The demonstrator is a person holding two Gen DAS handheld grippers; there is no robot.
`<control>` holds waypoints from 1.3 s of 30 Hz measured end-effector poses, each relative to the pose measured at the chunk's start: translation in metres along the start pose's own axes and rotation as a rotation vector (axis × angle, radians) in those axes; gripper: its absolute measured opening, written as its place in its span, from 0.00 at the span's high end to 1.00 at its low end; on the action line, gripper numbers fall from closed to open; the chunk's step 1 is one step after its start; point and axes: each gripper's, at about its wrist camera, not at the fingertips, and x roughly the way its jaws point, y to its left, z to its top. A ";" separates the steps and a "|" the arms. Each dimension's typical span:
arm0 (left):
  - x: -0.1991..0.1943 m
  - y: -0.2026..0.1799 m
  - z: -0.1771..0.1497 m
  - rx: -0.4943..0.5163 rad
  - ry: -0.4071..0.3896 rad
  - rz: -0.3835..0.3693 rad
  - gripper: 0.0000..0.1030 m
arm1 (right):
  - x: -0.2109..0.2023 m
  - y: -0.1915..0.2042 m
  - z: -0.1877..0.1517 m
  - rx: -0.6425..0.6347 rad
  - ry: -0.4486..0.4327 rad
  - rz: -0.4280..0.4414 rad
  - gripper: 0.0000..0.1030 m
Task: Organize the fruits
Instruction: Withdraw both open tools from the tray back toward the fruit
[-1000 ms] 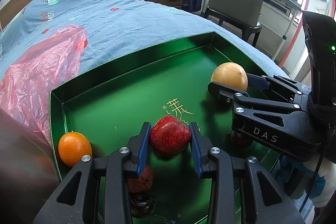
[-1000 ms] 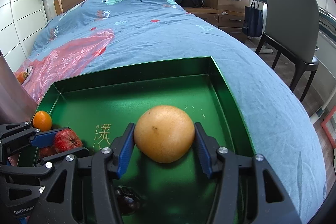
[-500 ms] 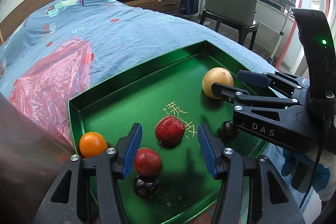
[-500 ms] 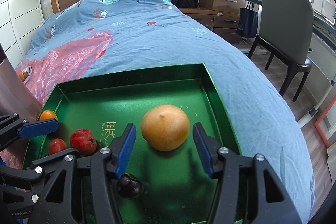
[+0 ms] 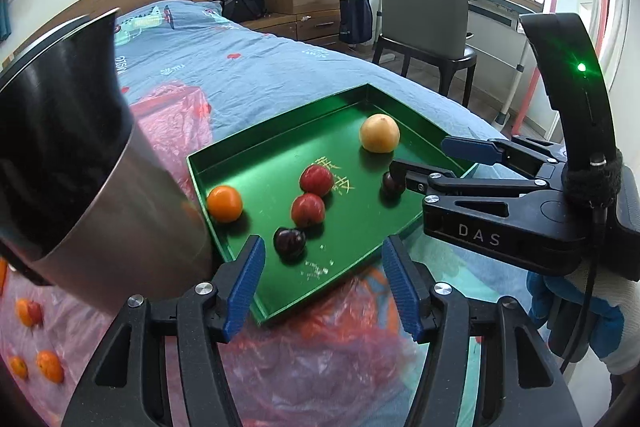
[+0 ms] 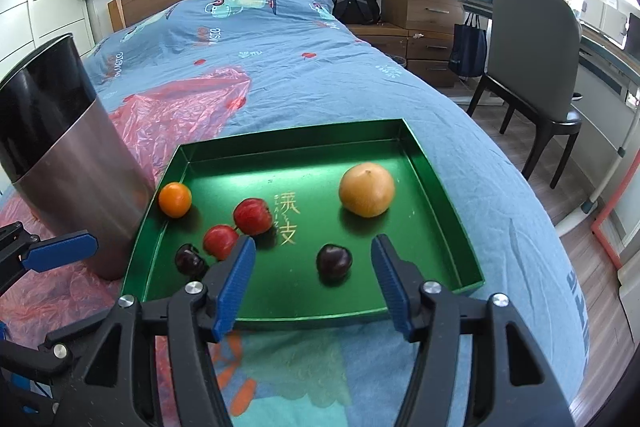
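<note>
A green tray [image 5: 280,123] [image 6: 288,143] lies on the blue bedspread. It holds an orange [image 5: 225,203] [image 6: 175,199], two red fruits [image 5: 316,179] [image 6: 253,216], two dark plums [image 5: 289,242] [image 6: 334,261] and a large yellow fruit [image 5: 379,133] [image 6: 367,189]. My left gripper [image 5: 322,267] hovers over the tray's near edge, jaws opening, nothing between its pads. My right gripper [image 6: 312,251] [image 5: 428,159] hangs above the tray's near right side, jaws opening wide. It is raised clear of the plum seen between its fingers.
A steel bin [image 5: 80,167] [image 6: 68,163] stands against the tray's left side. Red plastic sheeting [image 6: 180,107] lies under and behind it, with several small oranges [image 5: 48,367] at the left. The bed's edge drops away right of the tray, toward a chair [image 6: 532,59].
The left gripper let go of a red fruit and the right let go of the yellow fruit. Both pulled back and up from the tray, jaws wider.
</note>
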 end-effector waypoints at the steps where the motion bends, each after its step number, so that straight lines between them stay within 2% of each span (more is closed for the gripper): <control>1: -0.005 0.003 -0.006 -0.006 0.002 0.009 0.46 | -0.004 0.004 -0.005 0.000 0.004 0.004 0.00; 13: -0.049 0.046 -0.069 -0.103 0.025 0.134 0.44 | -0.044 0.058 -0.045 0.008 0.025 0.071 0.00; 21: -0.084 0.082 -0.103 -0.146 -0.005 0.225 0.44 | -0.065 0.108 -0.061 -0.024 0.025 0.136 0.00; 32: -0.130 0.152 -0.143 -0.254 -0.047 0.314 0.44 | -0.079 0.187 -0.072 -0.090 0.012 0.207 0.00; 39: -0.145 0.200 -0.179 -0.326 -0.046 0.379 0.44 | -0.075 0.238 -0.081 -0.154 0.041 0.255 0.00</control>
